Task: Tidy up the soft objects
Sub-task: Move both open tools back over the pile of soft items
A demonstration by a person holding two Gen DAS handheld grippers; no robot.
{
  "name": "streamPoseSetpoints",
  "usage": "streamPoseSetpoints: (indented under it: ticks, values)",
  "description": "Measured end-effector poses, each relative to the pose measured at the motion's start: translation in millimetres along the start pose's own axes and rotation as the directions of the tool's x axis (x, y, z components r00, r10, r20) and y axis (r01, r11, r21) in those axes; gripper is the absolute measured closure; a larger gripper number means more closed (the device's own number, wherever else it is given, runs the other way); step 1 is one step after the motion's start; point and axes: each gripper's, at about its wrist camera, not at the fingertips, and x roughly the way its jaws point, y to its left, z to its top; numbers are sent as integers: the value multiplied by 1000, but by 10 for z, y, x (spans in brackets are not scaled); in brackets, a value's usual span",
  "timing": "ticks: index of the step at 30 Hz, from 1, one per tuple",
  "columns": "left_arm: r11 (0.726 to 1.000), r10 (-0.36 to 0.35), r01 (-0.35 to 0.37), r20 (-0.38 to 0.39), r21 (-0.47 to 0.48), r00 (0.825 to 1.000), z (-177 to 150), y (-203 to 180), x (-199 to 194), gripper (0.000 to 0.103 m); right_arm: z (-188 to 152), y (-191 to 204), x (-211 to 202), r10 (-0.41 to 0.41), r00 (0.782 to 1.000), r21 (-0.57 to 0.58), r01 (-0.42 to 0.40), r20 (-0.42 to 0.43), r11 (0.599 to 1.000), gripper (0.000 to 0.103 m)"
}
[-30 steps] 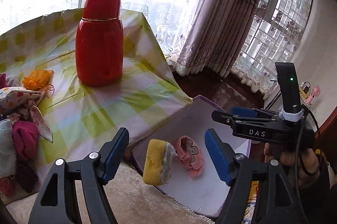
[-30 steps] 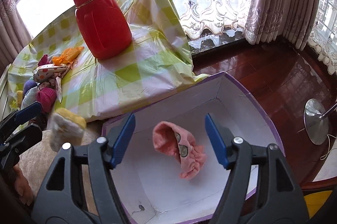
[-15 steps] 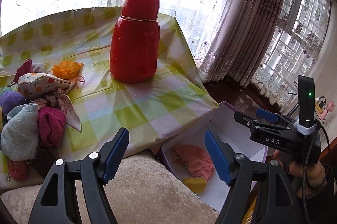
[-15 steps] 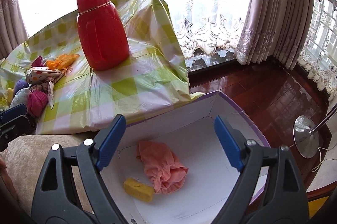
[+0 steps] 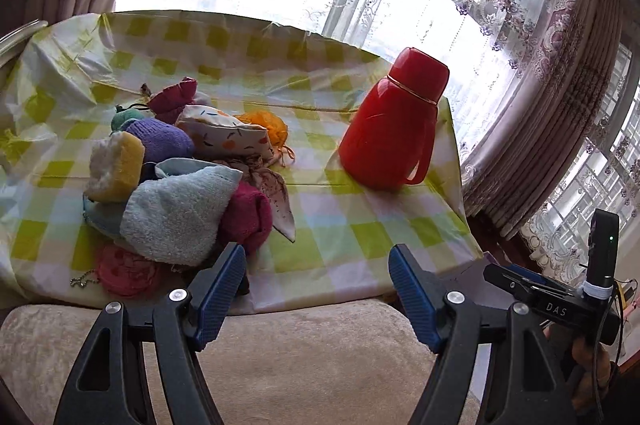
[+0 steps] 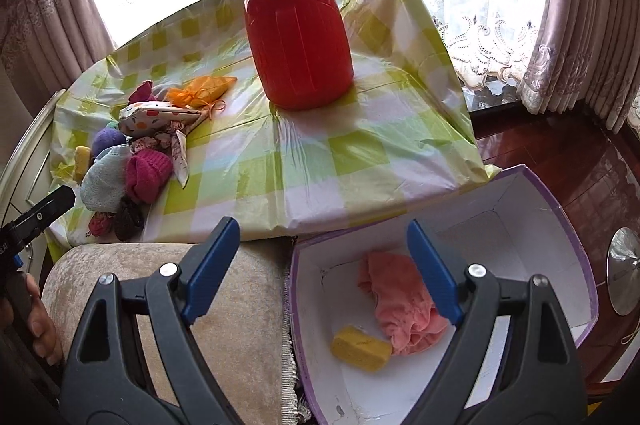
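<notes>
Left wrist view: the left claw (image 5: 316,291) is spread wide with nothing between its blue pads, hanging over the beige cushion edge in front of the tabletop (image 5: 360,225). Using the red thermos (image 5: 394,121) as the landmark, the pile of soft stuff sits well to its left on the checked cloth: a light blue towel (image 5: 176,213) nearest the claw, a magenta sock (image 5: 248,213) beside it, a yellow sponge (image 5: 116,165), a purple ball (image 5: 160,141), a spotted pouch (image 5: 224,137) and an orange mesh bag (image 5: 268,125) closest to the thermos. The towel lies just ahead of the left pad, not touching it.

Over in the right wrist view, the right claw (image 6: 324,273) is also spread and empty. Below and right of the thermos, off the tabletop edge, sits the white box (image 6: 520,225) with the purple rim. Inside it are a pink cloth (image 6: 396,305) and a second yellow sponge (image 6: 360,347), touching each other, the cloth partly behind the right pad.
</notes>
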Motion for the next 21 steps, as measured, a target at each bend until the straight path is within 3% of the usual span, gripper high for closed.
streamPoseSetpoints:
  ticks: [8, 14, 21]
  values:
    - [986, 111, -103, 55, -131, 992, 47, 731, -168, 28, 110, 495, 248, 89, 995, -43, -91, -45, 995, 16]
    - [973, 129, -114, 64, -202, 990, 116, 1122, -124, 28, 196, 918, 481, 140, 986, -96, -149, -91, 984, 16]
    - [969, 133, -114, 72, -221, 989, 267, 1374, 3, 28, 282, 1391, 648, 210, 971, -153, -227, -117, 962, 16]
